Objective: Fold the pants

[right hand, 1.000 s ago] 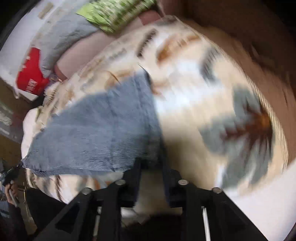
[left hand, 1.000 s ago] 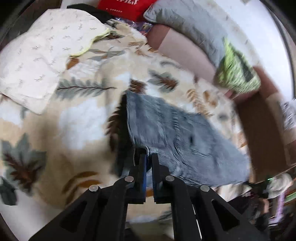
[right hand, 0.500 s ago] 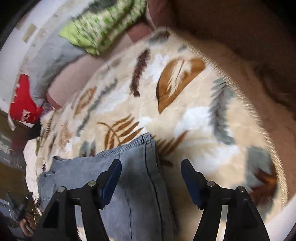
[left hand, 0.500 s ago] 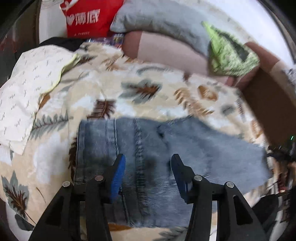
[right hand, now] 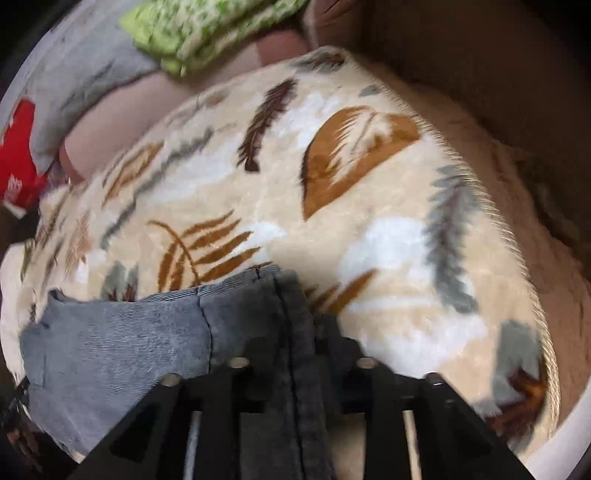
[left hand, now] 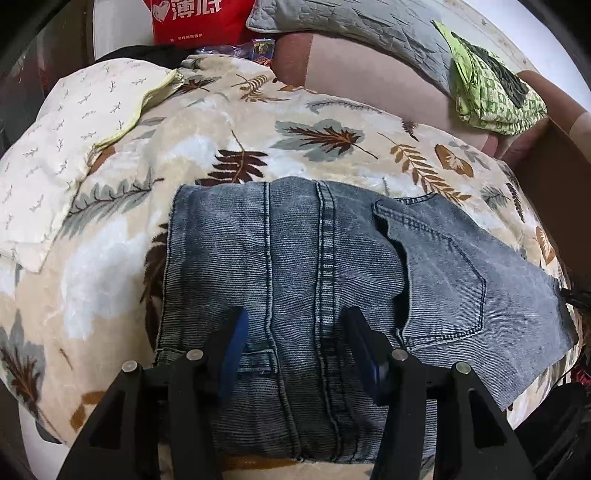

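Note:
The grey-blue denim pants [left hand: 314,266] lie folded flat on the leaf-print blanket [left hand: 229,129], waistband and back pocket toward the right. My left gripper [left hand: 293,325] is open and empty, its blue-padded fingers [left hand: 236,332] spread just above the near part of the pants. In the right wrist view the pants [right hand: 118,339] fill the lower left, and their folded edge runs between my right gripper's fingers [right hand: 328,332]. The right gripper [right hand: 291,332] looks closed on that edge, but blur and the cloth hide the tips.
A cream pillow [left hand: 62,122] lies left of the pants. A grey quilt [left hand: 351,29], a red bag [left hand: 195,18] and a green garment [left hand: 491,92] lie along the sofa back. A brown sofa arm [right hand: 480,55] stands to the right.
Both grippers let go of the pants and opened. The left gripper stays open above the pants. The right gripper has dropped back onto the pants' edge, its fingers drawn together around it.

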Available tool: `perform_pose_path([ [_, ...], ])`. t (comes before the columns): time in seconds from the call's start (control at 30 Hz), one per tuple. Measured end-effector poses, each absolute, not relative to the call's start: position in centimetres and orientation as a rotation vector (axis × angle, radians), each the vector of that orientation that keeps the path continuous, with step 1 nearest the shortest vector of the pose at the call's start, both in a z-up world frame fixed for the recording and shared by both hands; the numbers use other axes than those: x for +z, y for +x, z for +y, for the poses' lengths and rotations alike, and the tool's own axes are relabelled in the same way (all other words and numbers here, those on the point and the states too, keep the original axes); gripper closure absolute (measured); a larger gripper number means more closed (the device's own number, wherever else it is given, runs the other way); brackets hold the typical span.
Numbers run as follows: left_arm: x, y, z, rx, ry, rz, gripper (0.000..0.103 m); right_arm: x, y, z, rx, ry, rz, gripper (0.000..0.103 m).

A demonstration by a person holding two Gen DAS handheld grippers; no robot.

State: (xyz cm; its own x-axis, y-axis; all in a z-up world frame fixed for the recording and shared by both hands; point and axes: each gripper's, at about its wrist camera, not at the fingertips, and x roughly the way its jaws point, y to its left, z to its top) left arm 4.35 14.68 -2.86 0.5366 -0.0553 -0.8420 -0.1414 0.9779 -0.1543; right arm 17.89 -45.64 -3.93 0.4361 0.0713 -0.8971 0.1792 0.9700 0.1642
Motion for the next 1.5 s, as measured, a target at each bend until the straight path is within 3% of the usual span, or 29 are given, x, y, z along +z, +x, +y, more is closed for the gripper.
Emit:
perform_pose_path([
  [0.03, -2.3, 4.5, 14.5, 0.053, -0.212, 0.994, 0.047, -3.0, 17.1, -45.8, -0.092, 0.240, 1.097, 0.054],
  [0.07, -1.8, 4.7, 14.3, 0.053, -0.211, 0.979, 0.047, -1.9, 16.1, -45.8, -0.107, 0.235, 1.062, 0.049],
  [0.2, 0.9, 4.2, 12.7, -0.003, -0.196, 0.901, 0.046, 2.1, 10.9, -44.8, 0.022, 0.360, 0.956, 0.046],
  [0.27, 0.9, 4.2, 11.7, -0.025, -0.174, 0.897, 0.044, 1.9, 8.9, -44.4, 0.112, 0.444, 0.962, 0.033],
  [0.47, -4.7, 5.4, 11.4, 0.052, -0.102, 1.026, 0.040, -6.5, 8.4, -44.4, 0.076, 0.605, 1.148, 0.034],
  [0.67, -1.3, 4.3, 10.8, 0.059, -0.131, 0.934, 0.040, -0.8, 7.9, -43.5, 0.120, 0.571, 1.032, 0.033],
  [0.7, -1.0, 3.9, 11.0, 0.060, -0.142, 0.917, 0.036, -0.7, 7.7, -43.5, 0.128, 0.569, 1.015, 0.032],
  [0.77, -1.7, 3.9, 11.2, 0.095, -0.137, 0.924, 0.028, -2.1, 8.0, -43.8, 0.107, 0.578, 1.031, 0.026],
  [0.87, -4.3, 4.7, 11.9, 0.130, -0.127, 1.035, 0.027, -6.0, 8.9, -45.4, 0.040, 0.644, 1.131, 0.028],
  [1.07, -0.7, 2.9, 12.3, 0.119, -0.195, 0.879, 0.027, -0.8, 10.0, -43.2, 0.066, 0.581, 1.052, 0.028],
  [1.17, -0.6, 3.3, 12.4, 0.111, -0.212, 0.855, 0.022, 1.1, 11.5, -39.9, 0.166, 0.567, 1.012, 0.027],
  [1.3, -3.6, 4.8, 13.1, 0.131, -0.224, 0.958, 0.021, -1.1, 15.9, -34.0, 0.321, 0.543, 1.072, 0.027],
  [1.5, -4.6, 5.0, 13.3, 0.114, -0.217, 0.945, 0.019, -7.9, 20.0, -33.9, 0.203, 0.577, 1.171, 0.028],
])
